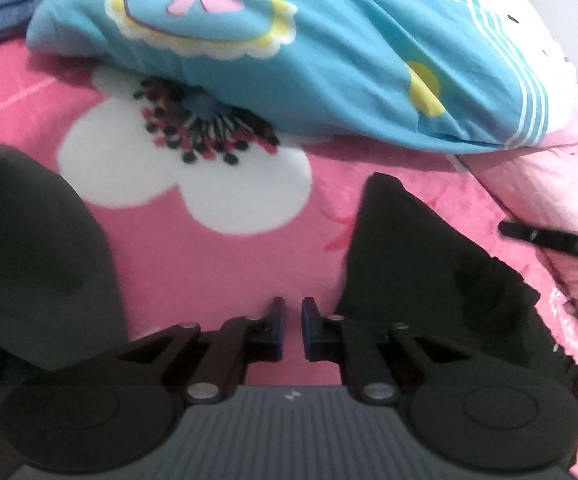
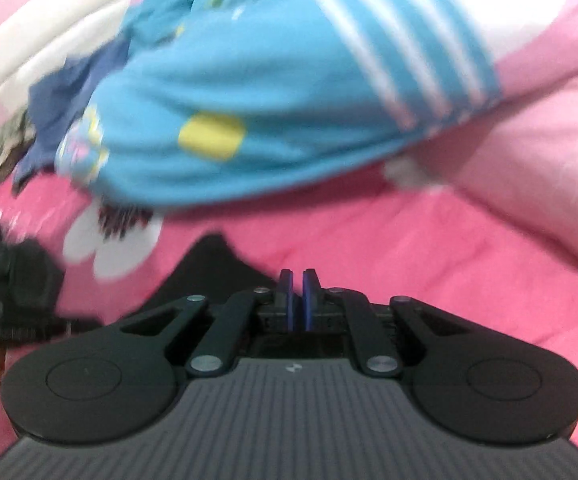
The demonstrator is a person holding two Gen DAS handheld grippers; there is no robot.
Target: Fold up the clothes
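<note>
Left claw (image 1: pixel 293 322): fingers a narrow gap apart, nothing between them, only pink blanket (image 1: pixel 225 272) showing through the gap. Dark garment (image 1: pixel 421 264) lies flat on the blanket: one pointed part just right of the left claw, another part (image 1: pixel 29 248) well to its left, bare pink between them under the claw.

Right claw (image 2: pixel 297 288): blue pads nearly touching, thin slit left; view is blurred, cannot tell if cloth is pinched. A dark garment peak (image 2: pixel 209 264) sits just left of and behind it. From the left view, the right claw's black finger (image 1: pixel 545 238) pokes in at the garment's right edge.

Beyond the garment: white flower print (image 1: pixel 185 176) on the blanket, then a bunched blue patterned duvet (image 1: pixel 349 64). No containers visible.
</note>
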